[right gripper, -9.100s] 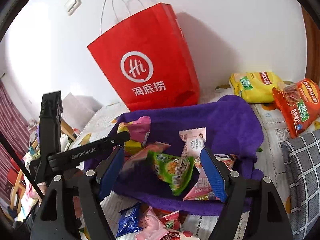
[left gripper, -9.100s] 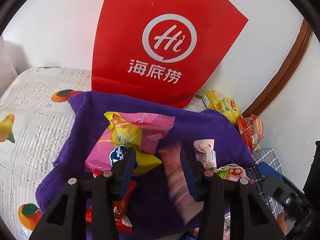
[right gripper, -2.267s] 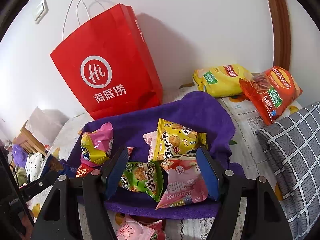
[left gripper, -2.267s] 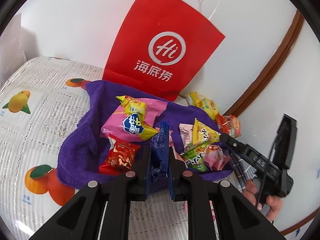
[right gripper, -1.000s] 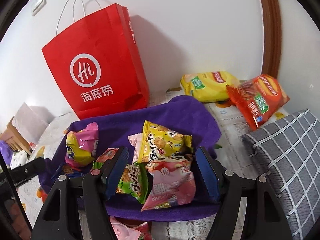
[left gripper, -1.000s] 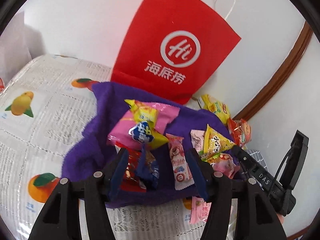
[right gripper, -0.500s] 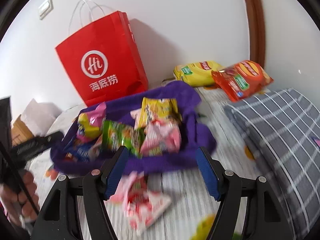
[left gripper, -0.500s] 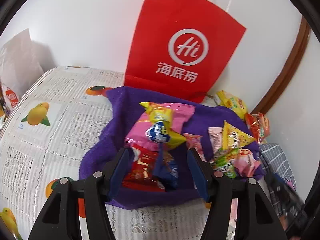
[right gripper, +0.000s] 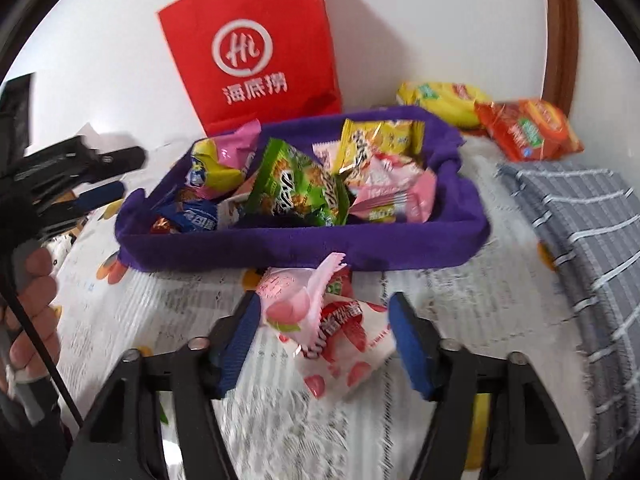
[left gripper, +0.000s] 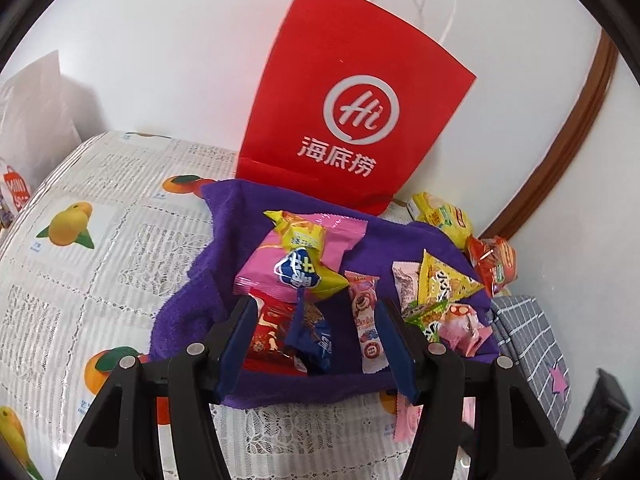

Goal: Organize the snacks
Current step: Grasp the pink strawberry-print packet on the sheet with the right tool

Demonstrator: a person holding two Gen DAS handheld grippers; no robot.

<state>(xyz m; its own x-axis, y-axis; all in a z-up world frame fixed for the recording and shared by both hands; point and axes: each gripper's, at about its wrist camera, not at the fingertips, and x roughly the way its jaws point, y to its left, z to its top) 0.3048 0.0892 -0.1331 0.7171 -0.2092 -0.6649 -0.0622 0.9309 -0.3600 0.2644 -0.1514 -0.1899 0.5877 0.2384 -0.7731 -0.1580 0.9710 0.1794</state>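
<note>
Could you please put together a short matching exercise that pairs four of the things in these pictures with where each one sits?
Things:
1. red paper bag
2. green snack packet
3. pink peach packet
4. orange chip bag

Places:
A. on the tablecloth between the open fingers of the right tool
B. upright against the wall behind the purple towel
C. on the purple towel among other snacks
D. beside the yellow chip bag, off the towel

Pairs: 1-B, 2-C, 3-A, 4-D

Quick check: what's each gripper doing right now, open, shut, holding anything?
Left gripper: open, empty, over the purple towel.
Right gripper: open, holding nothing; pink and white snack packets lie between its fingers.
</note>
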